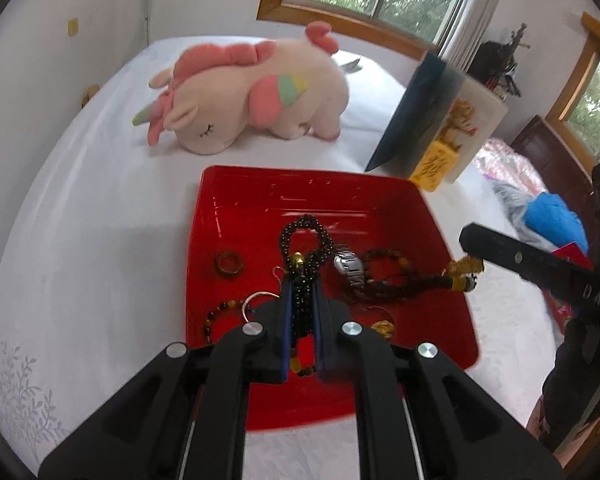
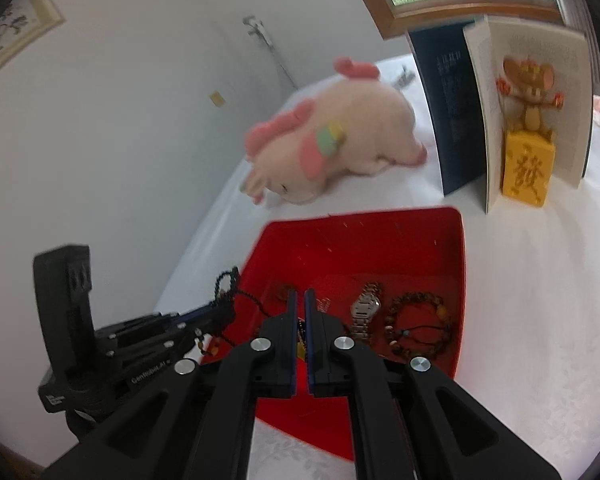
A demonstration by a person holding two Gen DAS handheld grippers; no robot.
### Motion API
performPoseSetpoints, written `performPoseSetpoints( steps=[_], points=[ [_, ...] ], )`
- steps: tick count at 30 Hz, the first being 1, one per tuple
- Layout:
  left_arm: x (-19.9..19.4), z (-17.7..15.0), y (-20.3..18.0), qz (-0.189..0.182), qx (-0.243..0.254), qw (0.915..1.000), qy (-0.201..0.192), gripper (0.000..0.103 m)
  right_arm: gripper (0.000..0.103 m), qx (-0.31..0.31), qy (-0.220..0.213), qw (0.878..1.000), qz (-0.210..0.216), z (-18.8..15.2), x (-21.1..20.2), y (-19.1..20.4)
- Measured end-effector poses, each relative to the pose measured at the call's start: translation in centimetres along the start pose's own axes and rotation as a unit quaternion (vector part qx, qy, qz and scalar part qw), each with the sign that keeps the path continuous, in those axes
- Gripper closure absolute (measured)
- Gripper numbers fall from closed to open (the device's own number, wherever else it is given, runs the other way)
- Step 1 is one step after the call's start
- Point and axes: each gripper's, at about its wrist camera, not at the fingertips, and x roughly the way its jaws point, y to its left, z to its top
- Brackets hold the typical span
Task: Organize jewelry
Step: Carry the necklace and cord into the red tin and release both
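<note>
A red tray (image 1: 236,208) sits on the white bed and holds jewelry. My left gripper (image 1: 301,286) is shut on a black bead necklace (image 1: 306,226), whose loop sticks out past the fingertips above the tray; in the right wrist view the left gripper (image 2: 220,310) holds it at the tray's left edge (image 2: 260,248). My right gripper (image 2: 301,298) is shut on a dark cord with a gold tassel (image 1: 466,267), seen near the tray's right rim. A silver watch (image 2: 365,304), a brown bead bracelet (image 2: 416,326) and a brown ring (image 1: 229,263) lie in the tray.
A pink unicorn plush (image 1: 252,96) lies behind the tray. An open book (image 2: 532,96) stands at the back right with a mouse figure on a yellow block (image 2: 527,172). Blue cloth (image 1: 552,216) lies at the far right.
</note>
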Motion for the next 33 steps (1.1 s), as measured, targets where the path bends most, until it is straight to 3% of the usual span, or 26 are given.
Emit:
performPoseSetpoints(
  steps=[7,12,18,22,29,33],
  points=[
    [3.0,0.8,0.7,0.012,0.0,0.9997,0.023,0.096,0.1,0.002,0.036,0.999,-0.018,-0.5,3.2,-1.2],
    [4.1,0.6,1.4,0.017,-0.009,0.9989,0.043,0.093,0.092,0.0,0.041,0.998,-0.05,-0.9,3.8,-1.5],
    [3.4,0.3,1.6,0.017,-0.011,0.999,0.04,0.08,0.091,-0.007,0.034,0.998,-0.055,-1.3,2.8,-1.0],
    [1.7,0.1,1.3,0.023,-0.006,0.9996,0.018,0.057,0.091,-0.013,0.031,0.998,-0.056,-1.7,2.3,-0.4],
    [-1.4,-0.9,1.3,0.038,-0.005,0.9992,-0.008,0.042,0.09,-0.018,0.025,0.997,-0.075,-2.4,1.2,0.5],
    [-2.9,-2.0,1.4,0.045,-0.003,0.9988,-0.017,0.029,0.073,-0.025,0.019,0.995,-0.095,-3.7,0.1,1.0]
  ],
)
